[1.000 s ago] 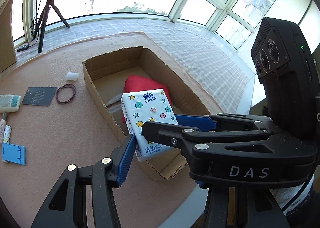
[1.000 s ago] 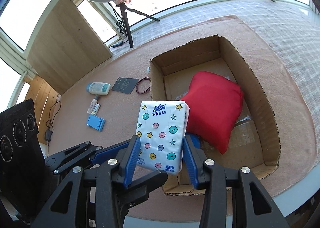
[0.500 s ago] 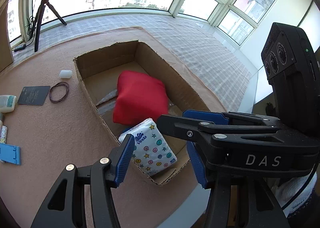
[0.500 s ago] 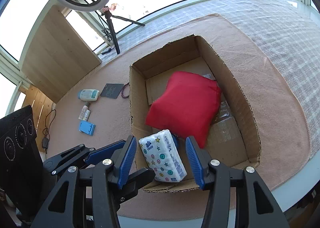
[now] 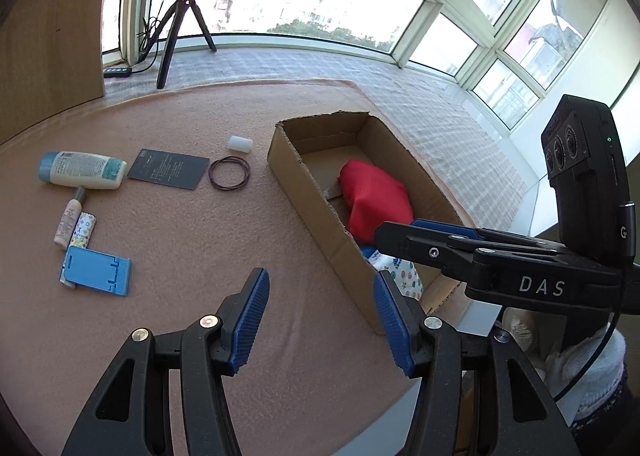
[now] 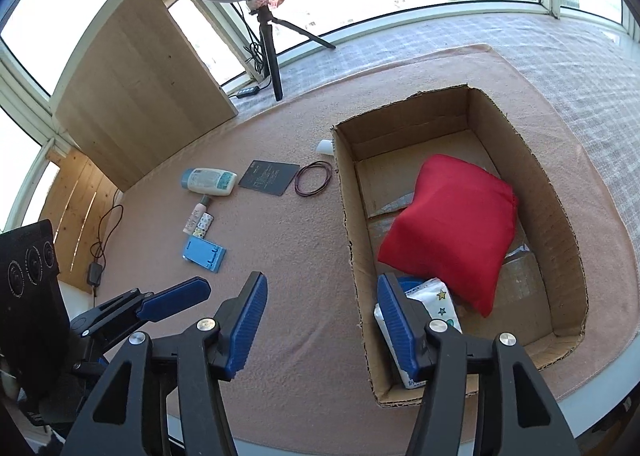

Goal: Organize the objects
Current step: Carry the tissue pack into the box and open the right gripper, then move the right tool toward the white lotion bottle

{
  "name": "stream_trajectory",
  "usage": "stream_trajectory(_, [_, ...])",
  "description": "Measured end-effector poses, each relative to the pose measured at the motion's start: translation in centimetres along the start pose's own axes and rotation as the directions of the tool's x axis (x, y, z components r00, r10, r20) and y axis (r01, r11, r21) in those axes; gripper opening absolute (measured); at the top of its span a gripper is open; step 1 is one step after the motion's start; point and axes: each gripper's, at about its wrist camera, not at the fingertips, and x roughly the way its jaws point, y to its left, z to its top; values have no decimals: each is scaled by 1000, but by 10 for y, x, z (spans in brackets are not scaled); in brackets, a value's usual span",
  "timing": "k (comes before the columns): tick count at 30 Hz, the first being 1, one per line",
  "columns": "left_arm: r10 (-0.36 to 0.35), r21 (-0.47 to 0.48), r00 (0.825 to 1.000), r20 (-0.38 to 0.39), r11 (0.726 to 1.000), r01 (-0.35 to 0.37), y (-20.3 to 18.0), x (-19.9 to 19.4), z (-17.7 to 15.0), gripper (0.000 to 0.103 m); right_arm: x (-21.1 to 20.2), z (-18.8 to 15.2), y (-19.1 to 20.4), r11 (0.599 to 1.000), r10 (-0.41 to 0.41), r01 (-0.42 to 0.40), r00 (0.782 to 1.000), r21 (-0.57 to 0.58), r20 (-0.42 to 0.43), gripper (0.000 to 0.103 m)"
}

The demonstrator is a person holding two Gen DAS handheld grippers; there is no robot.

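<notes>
Cardboard box [image 6: 560, 215] holds red cushion [image 6: 452, 232] and tissue pack [image 6: 438, 302].

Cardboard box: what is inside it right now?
The cardboard box holds a red cushion and a tissue pack at its near end. The right gripper covers part of the pack, and the cushion hides the floor beneath it.

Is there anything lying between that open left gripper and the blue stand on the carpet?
Nothing visible does. Only bare pink carpet lies between the open left gripper and the blue stand. The little tubes sit beyond the stand, and the cardboard box is off to the right.
</notes>
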Motion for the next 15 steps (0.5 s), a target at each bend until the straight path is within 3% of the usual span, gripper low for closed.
stream_trajectory(9, [68,-112,997,21,992,-66,117,-54,-18,58,35,7,57,995,69,-70,997,71,21,56])
stream_trajectory(15, [91,-209,996,23,974,-84,202,-83,-18,58,59,29,99,999,46,-46,999,26,2,56])
